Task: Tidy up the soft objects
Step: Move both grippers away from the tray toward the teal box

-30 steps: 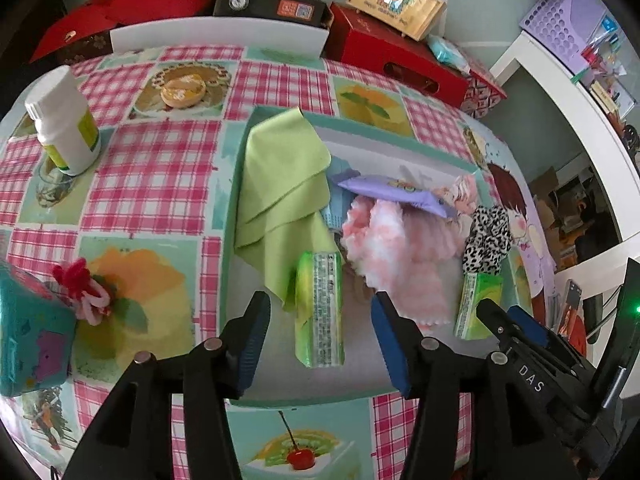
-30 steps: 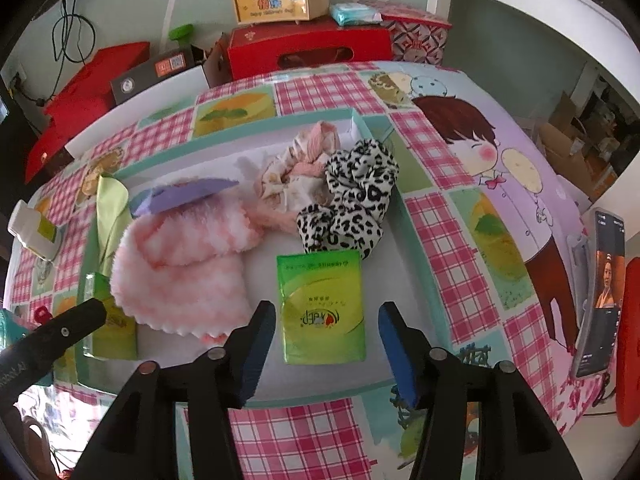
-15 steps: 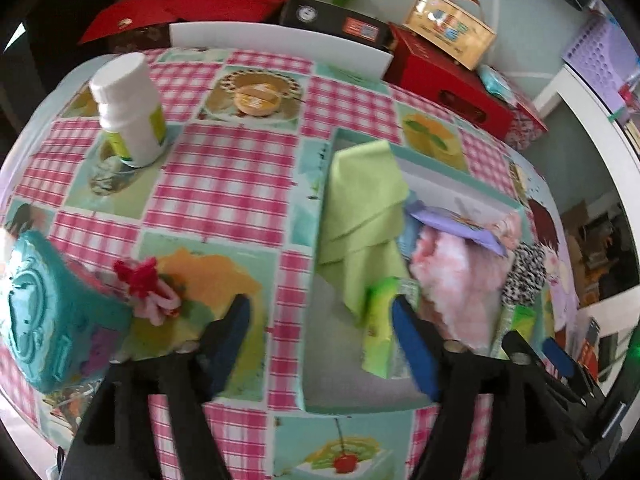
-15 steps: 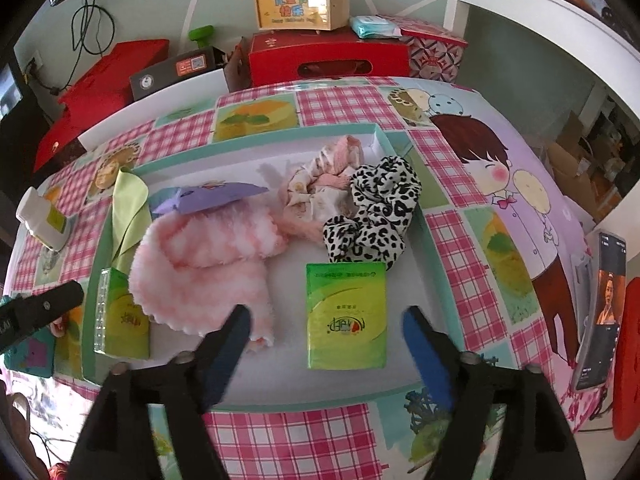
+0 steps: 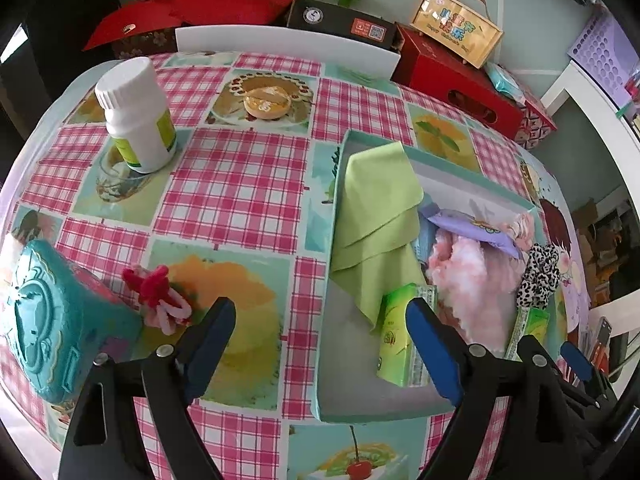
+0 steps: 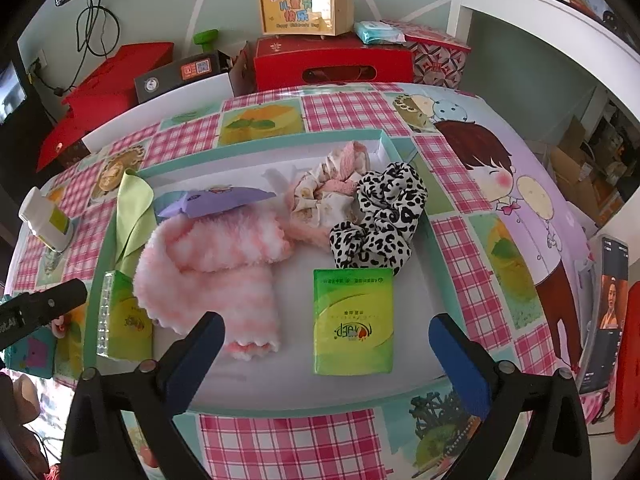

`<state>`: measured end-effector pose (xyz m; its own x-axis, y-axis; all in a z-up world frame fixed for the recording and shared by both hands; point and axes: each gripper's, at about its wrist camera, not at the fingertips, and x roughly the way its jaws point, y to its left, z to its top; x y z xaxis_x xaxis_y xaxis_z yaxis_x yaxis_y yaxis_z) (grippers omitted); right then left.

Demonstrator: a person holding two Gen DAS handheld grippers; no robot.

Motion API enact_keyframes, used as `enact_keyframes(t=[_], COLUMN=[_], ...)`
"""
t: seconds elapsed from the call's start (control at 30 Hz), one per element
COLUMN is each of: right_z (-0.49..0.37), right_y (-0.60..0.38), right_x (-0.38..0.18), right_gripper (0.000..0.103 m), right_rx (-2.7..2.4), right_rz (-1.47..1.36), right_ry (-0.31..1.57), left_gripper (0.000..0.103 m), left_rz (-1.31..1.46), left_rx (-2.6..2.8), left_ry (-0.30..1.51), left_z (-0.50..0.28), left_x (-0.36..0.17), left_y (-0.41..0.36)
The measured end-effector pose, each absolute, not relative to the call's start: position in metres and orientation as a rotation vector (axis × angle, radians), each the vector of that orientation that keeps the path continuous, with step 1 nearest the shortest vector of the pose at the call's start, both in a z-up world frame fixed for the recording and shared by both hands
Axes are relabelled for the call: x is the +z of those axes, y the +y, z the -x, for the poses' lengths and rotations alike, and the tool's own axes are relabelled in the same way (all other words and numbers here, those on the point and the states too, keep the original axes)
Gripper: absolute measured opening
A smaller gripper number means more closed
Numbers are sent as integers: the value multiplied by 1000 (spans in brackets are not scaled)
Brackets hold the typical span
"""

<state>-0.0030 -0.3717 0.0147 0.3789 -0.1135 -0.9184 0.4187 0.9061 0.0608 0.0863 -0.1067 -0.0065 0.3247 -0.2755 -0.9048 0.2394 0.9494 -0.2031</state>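
A teal-rimmed white tray (image 6: 260,148) holds a green cloth (image 5: 376,216), a pink fluffy towel (image 6: 216,264), a purple packet (image 6: 216,200), a leopard scrunchie (image 6: 384,216), a pale floral scrunchie (image 6: 328,192) and two green tissue packs (image 6: 354,320) (image 5: 396,340). My right gripper (image 6: 326,332) hovers over the flat pack, jaws opening wide and clear of it. Straddling the tray's left rim (image 5: 340,184), my left gripper (image 5: 320,320) is also opening, with nothing gripped. A red-and-pink fuzzy bow (image 5: 160,296) lies on the tablecloth left of the tray.
A teal box (image 5: 52,320) sits at the table's near left edge beside the bow, and a white bottle (image 5: 136,116) stands at the far left. Red boxes (image 6: 332,64) and a wooden case line the back. A phone (image 6: 608,308) lies at the right edge.
Both pairs of jaws have spread wide, away from the tissue packs that lay between them. The left gripper has swung left, from over the tray to its left rim.
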Motion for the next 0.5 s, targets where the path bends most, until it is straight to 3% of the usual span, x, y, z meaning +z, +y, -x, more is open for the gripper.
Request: enact_keyframes(t=[0.5], right_z=[-9], right_y=[-350], right_x=[51], right_gripper=[103], right_rx=[-305], right_rz=[-330], right_ry=[1101], left_gripper=[87], left_rz=[89], left_rx=[-279], left_ry=[1115], left_z=[-109], left_x=[22], left_y=[-78])
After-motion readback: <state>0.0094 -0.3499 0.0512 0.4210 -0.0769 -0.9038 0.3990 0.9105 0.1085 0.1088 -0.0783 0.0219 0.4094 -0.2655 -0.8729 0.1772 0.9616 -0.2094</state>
